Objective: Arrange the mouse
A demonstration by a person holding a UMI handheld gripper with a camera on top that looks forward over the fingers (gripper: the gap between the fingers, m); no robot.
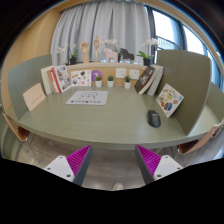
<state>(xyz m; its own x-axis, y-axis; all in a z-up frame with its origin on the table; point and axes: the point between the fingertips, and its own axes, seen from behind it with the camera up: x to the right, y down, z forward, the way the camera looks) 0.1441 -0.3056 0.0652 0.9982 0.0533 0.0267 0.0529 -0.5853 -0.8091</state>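
Observation:
A dark computer mouse (154,118) lies on the grey-green table (110,125), toward its right side, well beyond my right finger. My gripper (113,160) is held back from the table's near edge, open and empty, with its magenta pads (76,158) wide apart. Nothing stands between the fingers.
A white sheet with print (87,97) lies on the table's left-middle. Books and picture cards (60,78) lean along the back and sides, one colourful book (168,98) at the right just beyond the mouse. Small pots and plants (110,52) line the back by the window.

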